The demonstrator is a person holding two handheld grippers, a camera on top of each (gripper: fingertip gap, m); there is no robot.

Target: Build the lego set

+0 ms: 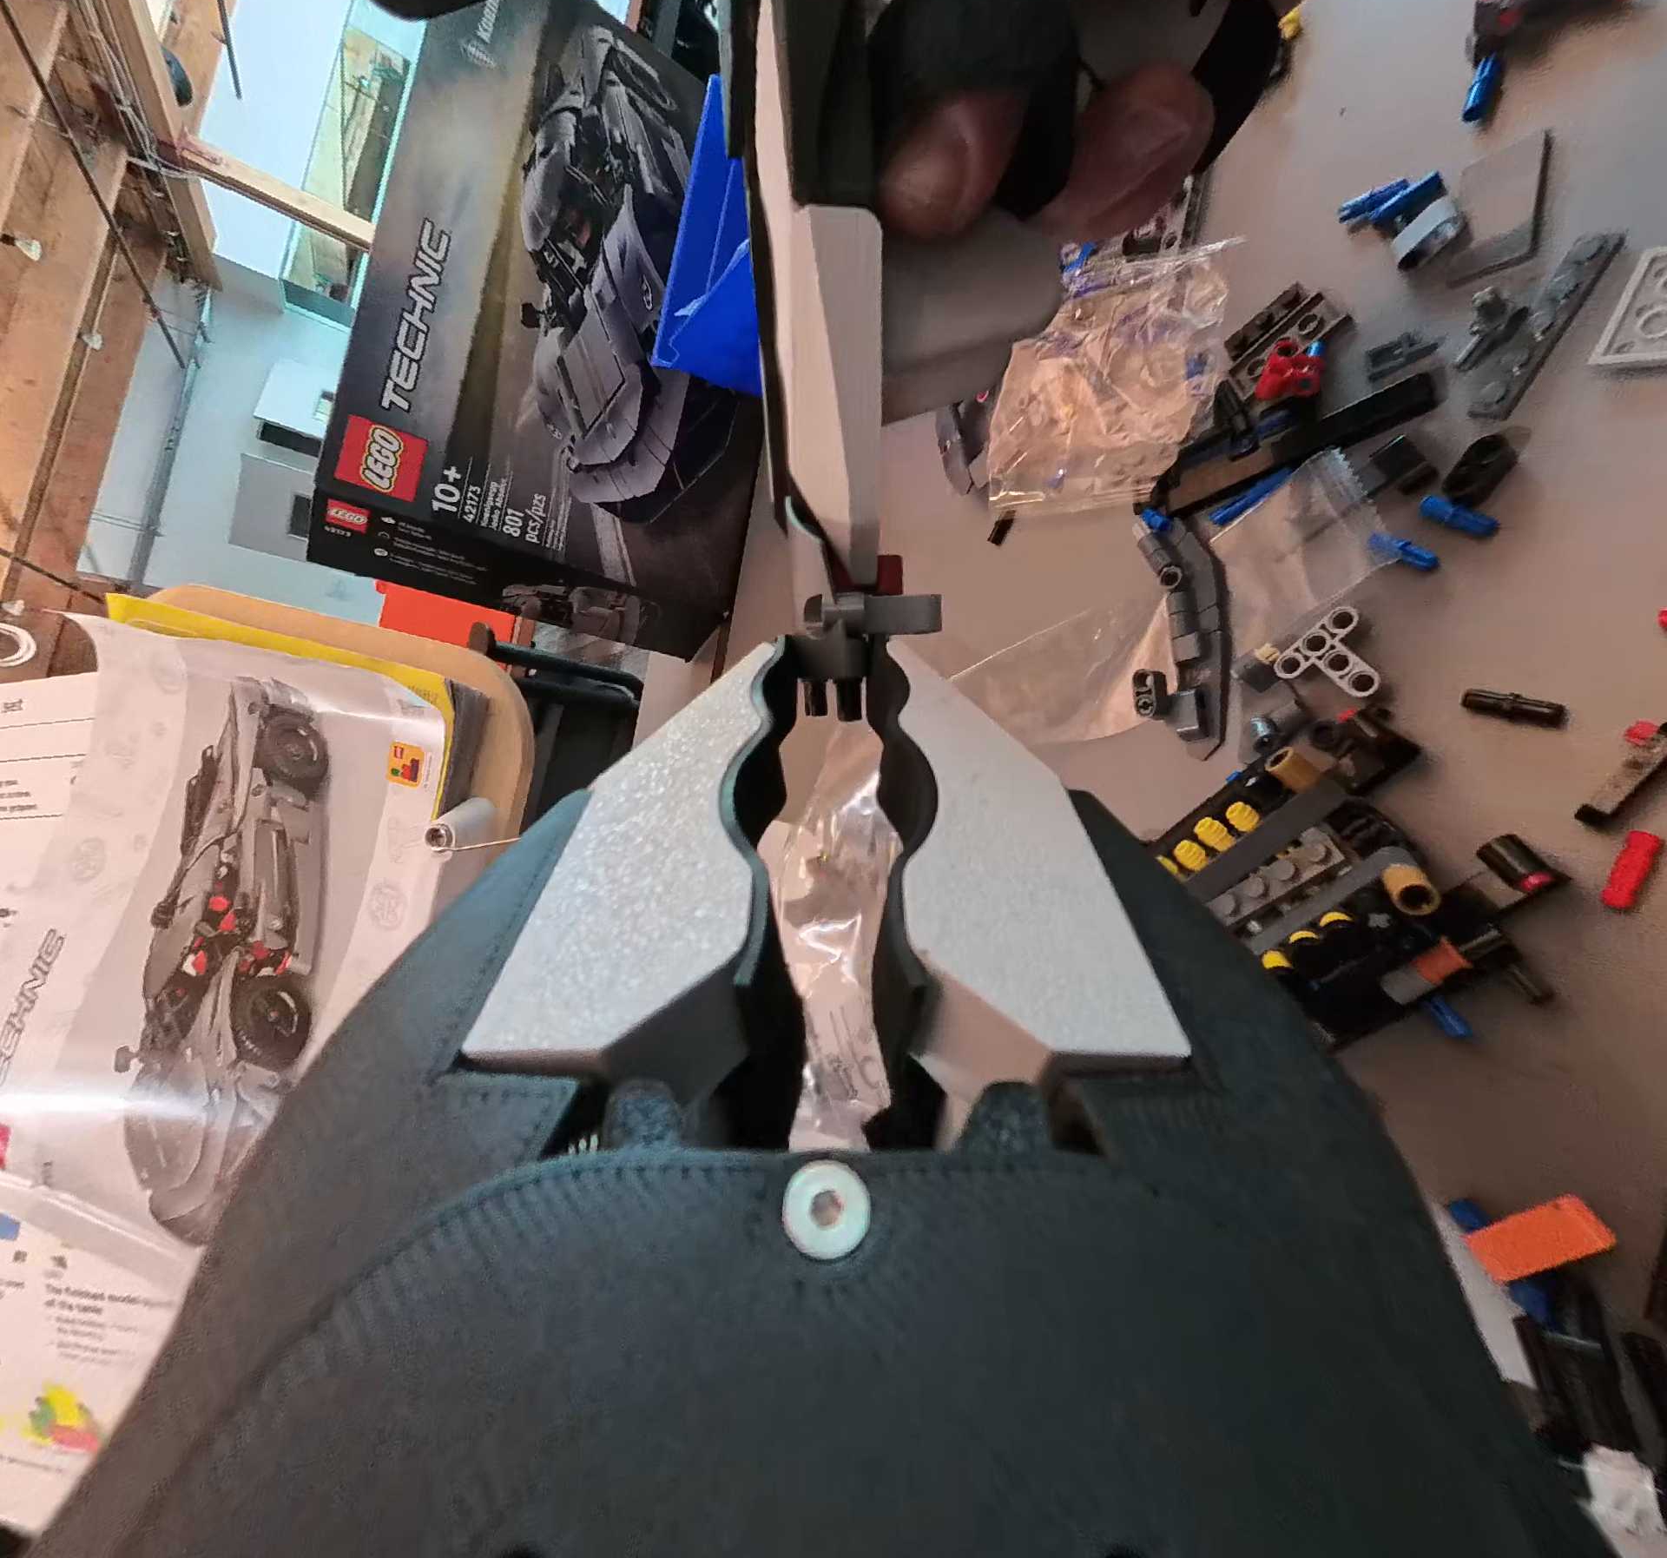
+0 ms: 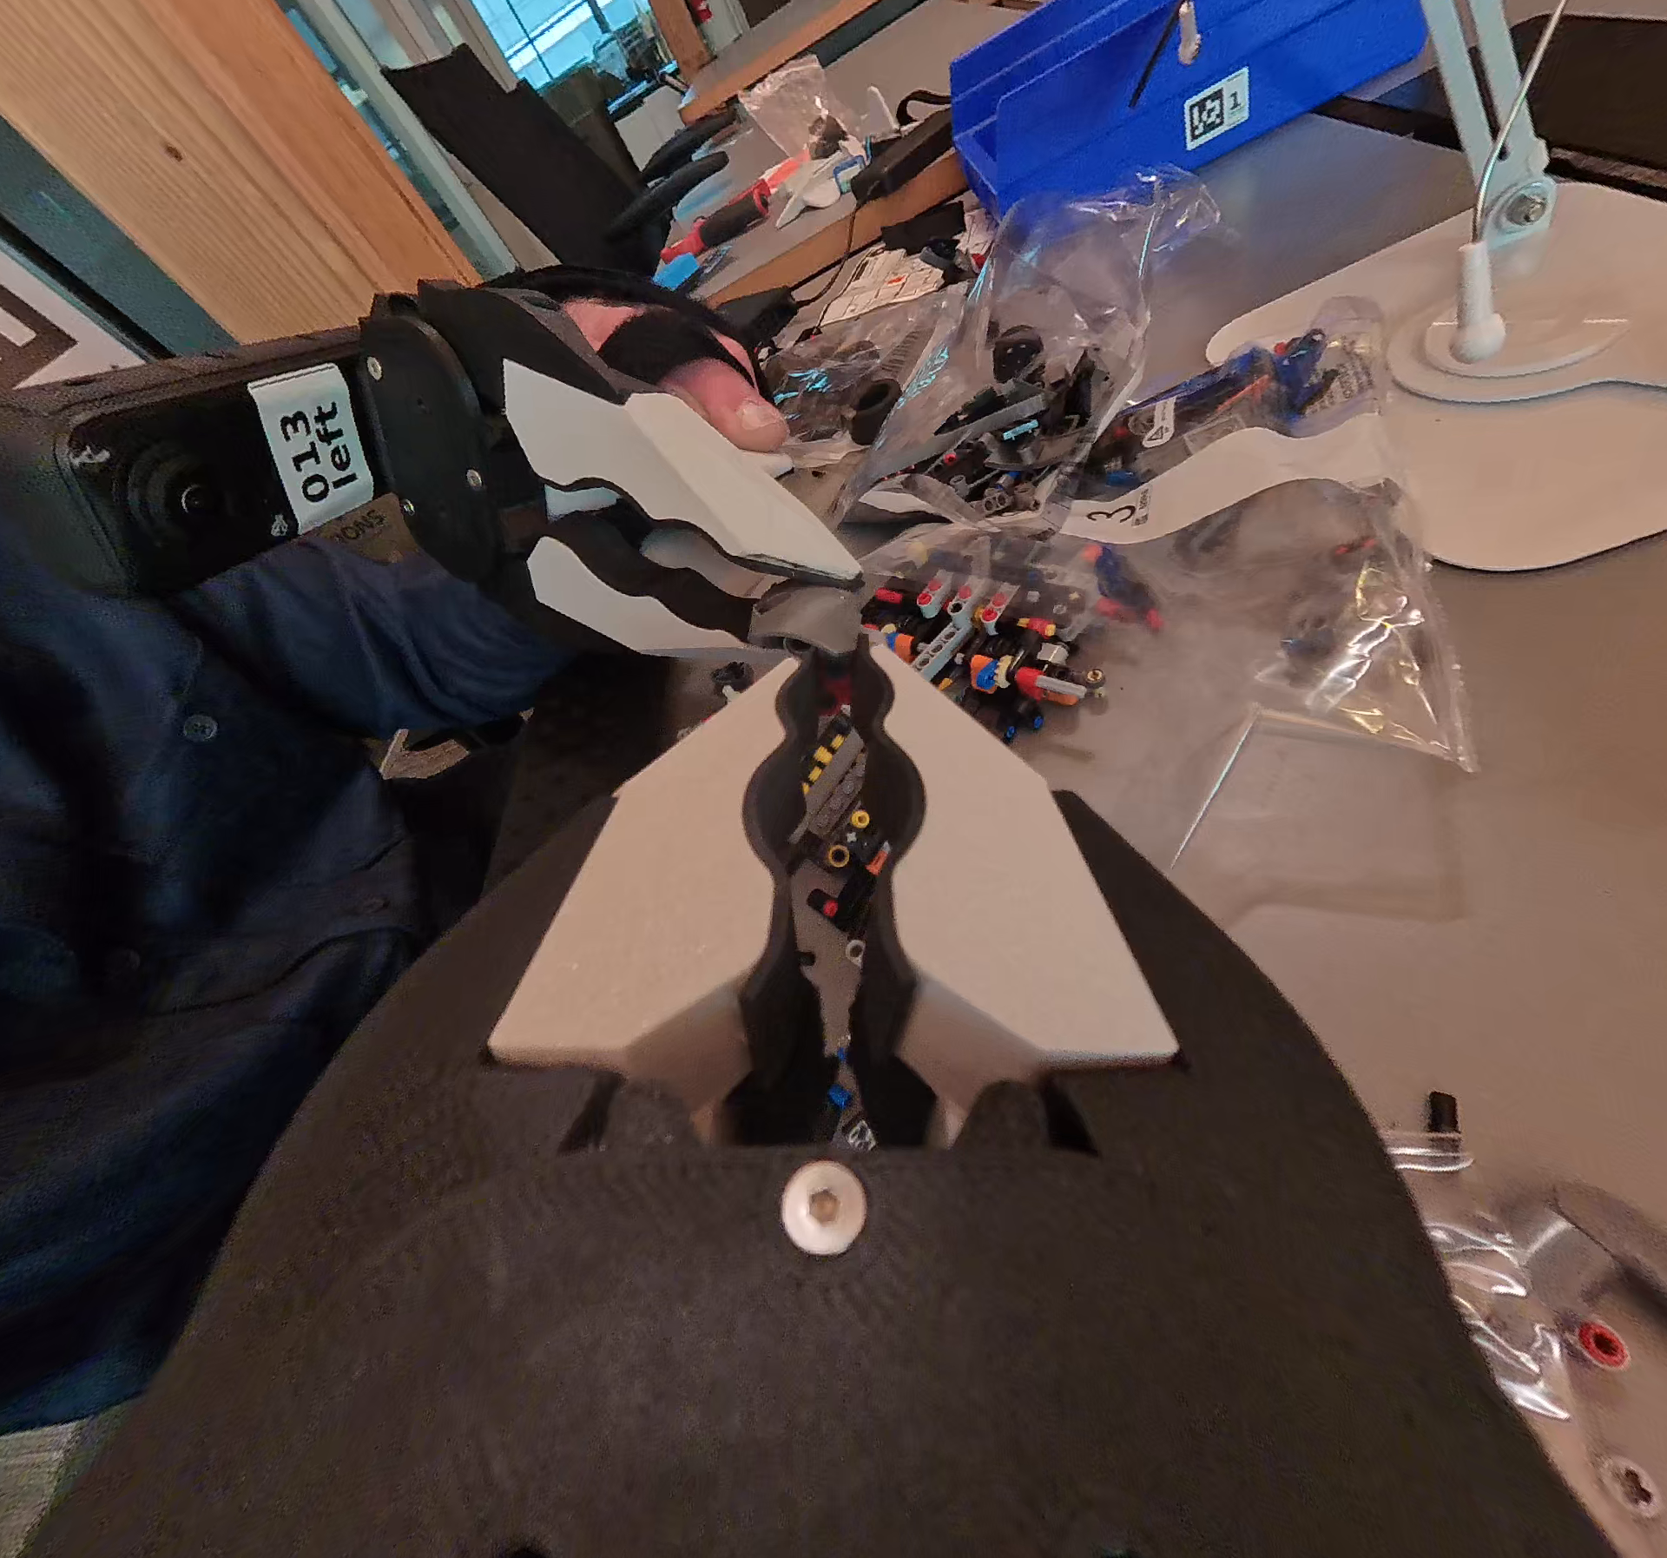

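Note:
My left gripper (image 1: 834, 665) is shut on a small dark grey Lego piece (image 1: 834, 644) with two black pins sticking out towards the camera. It is held in the air above the table. My right gripper (image 1: 864, 569) comes down from the top of the left wrist view, and its tips pinch a small red piece (image 1: 888, 572) against the grey piece. In the right wrist view, my right gripper (image 2: 834, 665) is nearly shut with the red piece (image 2: 834, 686) between its tips. The left gripper (image 2: 816, 603) reaches in from the left with the grey piece (image 2: 803, 620).
The grey table (image 1: 1533, 1136) holds loose Lego parts, a part-built black and yellow assembly (image 1: 1308, 892) and clear plastic bags (image 2: 1128, 432). The Lego box (image 1: 505, 342) and instruction booklet (image 1: 207, 883) are at the left. A blue bin (image 2: 1173, 44) and a white stand (image 2: 1479, 315) are behind. The grippers are tip to tip, or close to it.

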